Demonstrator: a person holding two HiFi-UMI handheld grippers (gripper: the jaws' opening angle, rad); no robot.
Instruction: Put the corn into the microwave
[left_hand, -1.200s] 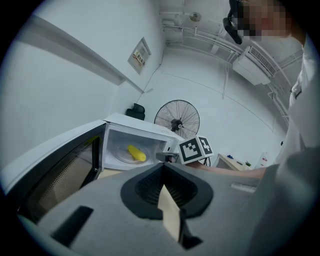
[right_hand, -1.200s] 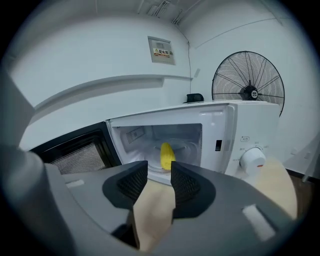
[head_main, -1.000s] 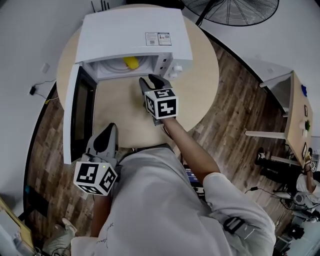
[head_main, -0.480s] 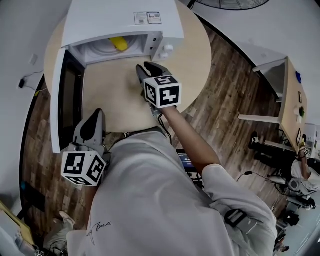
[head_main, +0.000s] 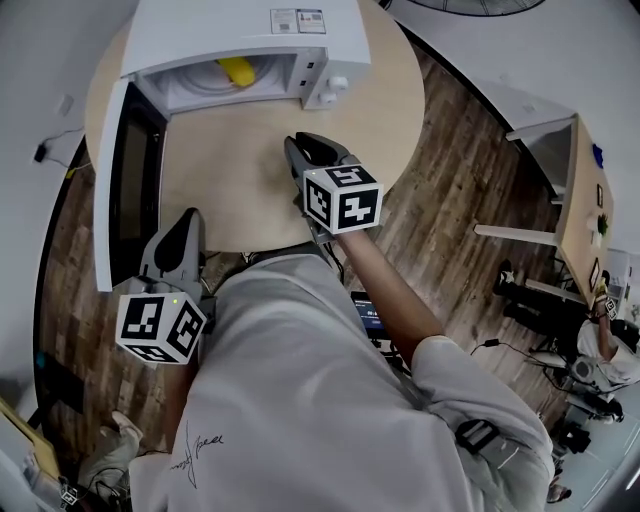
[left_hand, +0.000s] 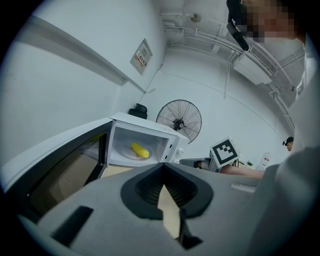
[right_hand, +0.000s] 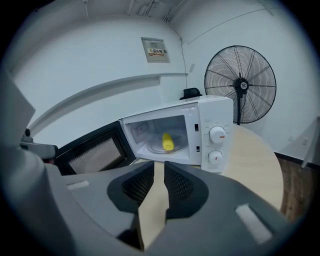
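Head view first: the corn (head_main: 236, 71) already lies inside the microwave (head_main: 250, 30) at the desk's (head_main: 250, 170) far edge, resting on its glass plate (right_hand: 152, 149) (nothing else is in there). The door (head_main: 125, 190) stands wide open, out past the desk's left edge. My right claw (head_main: 303, 148) has just been closing, down to a narrow slit with nothing between the jaws. My left claw (head_main: 185, 220) looks pinched together and empty. My worry is that a hard shove on that door could slide the microwave or roll the corn off the plate.

Microwave (head_main: 240, 35) glossy white w/ dark glass door (head_main: 125, 190); table (head_main: 250, 175) smooth pale wood; floor (head_main: 455, 200) darker planks
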